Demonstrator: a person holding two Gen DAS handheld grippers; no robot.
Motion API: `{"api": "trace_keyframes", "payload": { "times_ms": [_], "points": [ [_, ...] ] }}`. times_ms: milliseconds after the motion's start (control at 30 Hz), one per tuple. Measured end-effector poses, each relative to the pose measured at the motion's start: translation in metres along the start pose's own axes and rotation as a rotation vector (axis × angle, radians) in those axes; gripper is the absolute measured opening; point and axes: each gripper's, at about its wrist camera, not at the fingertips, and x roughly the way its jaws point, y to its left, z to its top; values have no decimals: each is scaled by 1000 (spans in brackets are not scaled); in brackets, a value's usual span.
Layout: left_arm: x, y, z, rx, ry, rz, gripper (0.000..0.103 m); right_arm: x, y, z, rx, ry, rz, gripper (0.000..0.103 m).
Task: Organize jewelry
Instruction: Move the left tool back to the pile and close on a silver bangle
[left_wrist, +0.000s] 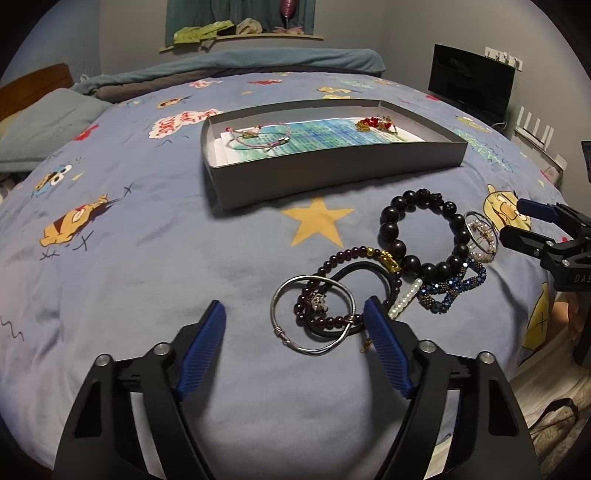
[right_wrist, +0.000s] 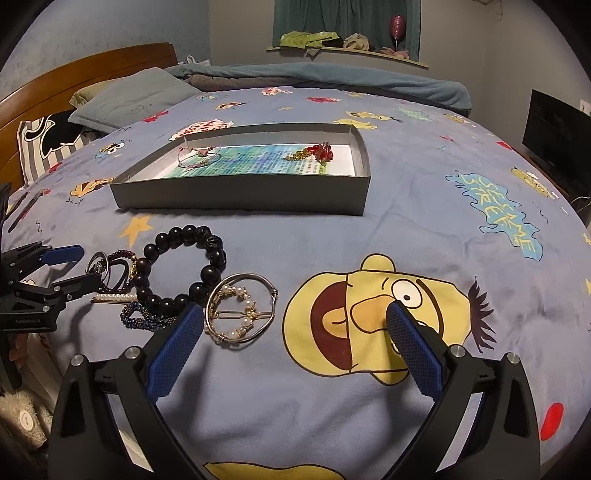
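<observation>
A pile of jewelry lies on the blue bedspread: a silver bangle, a dark garnet bead bracelet, a large black bead bracelet, a blue beaded bracelet, a pearl clip and a pearl ring brooch inside a silver bangle. My left gripper is open, low over the bedspread, its fingers either side of the silver bangle. My right gripper is open, its left finger beside the brooch. A grey box holds a pink string bracelet and red bead jewelry.
The box has a printed paper liner. Pillows and a wooden headboard are at the far left. A folded teal blanket lies at the back. A dark monitor stands beside the bed.
</observation>
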Motion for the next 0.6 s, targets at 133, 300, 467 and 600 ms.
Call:
{"api": "trace_keyframes", "payload": {
  "times_ms": [133, 300, 467, 600],
  "points": [
    [2, -5, -1, 21, 5, -12, 70, 1, 2, 0, -7, 0, 7, 97],
    [5, -11, -3, 56, 8, -11, 59, 2, 3, 0, -12, 4, 30, 91],
    [5, -9, -2, 50, 2, -21, 50, 2, 10, 0, -27, 0, 62, 89],
    [4, -8, -2, 42, -1, -27, 50, 5, 20, 0, -54, 6, 73, 79]
  ]
}}
